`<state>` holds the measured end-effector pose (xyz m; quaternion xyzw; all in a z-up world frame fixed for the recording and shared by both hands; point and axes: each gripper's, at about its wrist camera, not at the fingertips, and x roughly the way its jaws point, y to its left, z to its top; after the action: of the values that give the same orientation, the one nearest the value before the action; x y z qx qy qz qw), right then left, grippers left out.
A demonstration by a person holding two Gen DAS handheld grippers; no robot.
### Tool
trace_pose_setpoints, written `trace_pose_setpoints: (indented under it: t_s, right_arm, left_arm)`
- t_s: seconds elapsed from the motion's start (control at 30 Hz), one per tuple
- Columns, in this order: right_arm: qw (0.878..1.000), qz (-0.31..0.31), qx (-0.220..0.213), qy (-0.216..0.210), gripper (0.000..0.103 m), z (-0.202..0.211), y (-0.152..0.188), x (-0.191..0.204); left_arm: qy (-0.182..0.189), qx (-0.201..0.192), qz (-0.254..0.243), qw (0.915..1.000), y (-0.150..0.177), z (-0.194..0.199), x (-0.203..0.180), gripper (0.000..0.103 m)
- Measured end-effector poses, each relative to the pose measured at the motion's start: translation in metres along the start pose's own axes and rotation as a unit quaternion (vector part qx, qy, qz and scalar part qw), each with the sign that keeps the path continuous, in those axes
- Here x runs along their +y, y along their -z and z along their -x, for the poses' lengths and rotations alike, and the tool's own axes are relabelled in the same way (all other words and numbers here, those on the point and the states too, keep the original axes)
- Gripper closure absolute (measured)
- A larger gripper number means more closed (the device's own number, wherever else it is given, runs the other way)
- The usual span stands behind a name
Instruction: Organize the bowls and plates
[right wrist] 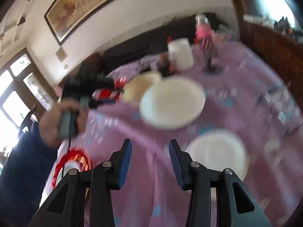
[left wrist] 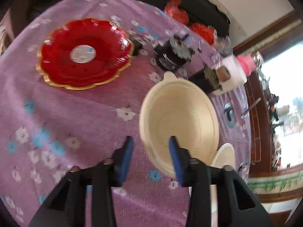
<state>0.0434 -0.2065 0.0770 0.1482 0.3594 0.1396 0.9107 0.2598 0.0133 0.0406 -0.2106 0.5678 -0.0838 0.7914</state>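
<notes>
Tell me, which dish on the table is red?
The scalloped plate with the gold rim and a white sticker at its centre. The bowl beside it is cream.

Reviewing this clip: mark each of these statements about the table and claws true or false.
1. The red plate has a gold rim and a round sticker in its middle. True.
2. The right claw grips a white plate. False: it is open above the cloth with nothing between its pads.
3. One finger of the left claw reaches over the inside of the cream bowl. True.
4. The table wears a green checked cloth. False: the cloth is purple with white and blue flowers.
5. The cream bowl sits stacked on the red plate. False: the two are apart, with bare cloth between them.
</notes>
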Motion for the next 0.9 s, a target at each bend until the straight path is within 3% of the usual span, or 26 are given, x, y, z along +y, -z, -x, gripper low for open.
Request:
trace_pose_setpoints:
  t_s: [0.07,0.23,0.53,0.9]
  right_arm:
    - [1.0,-0.009,0.001,-0.007,0.055,-0.006,-0.01,0.002]
    - [0.999,-0.024,0.017,-0.015,0.055,-0.025,-0.015,0.007]
    - [0.999,-0.016,0.033,-0.007,0.055,-0.045,-0.02,0.014]
    - [0.996,-0.046,0.071,-0.04,0.055,-0.055,0.01,0.022]
  left_arm:
    - [-0.019,0.002,-0.009,0.9998,-0.003,-0.008,0.0,0.091]
    - [-0.043,0.0,-0.045,0.9981,-0.002,-0.011,0.003,0.091]
    - [-0.046,0.029,-0.098,0.9937,0.017,0.019,0.042,0.091]
    - [-0.042,0.096,-0.219,0.9701,0.063,0.032,0.038,0.09]
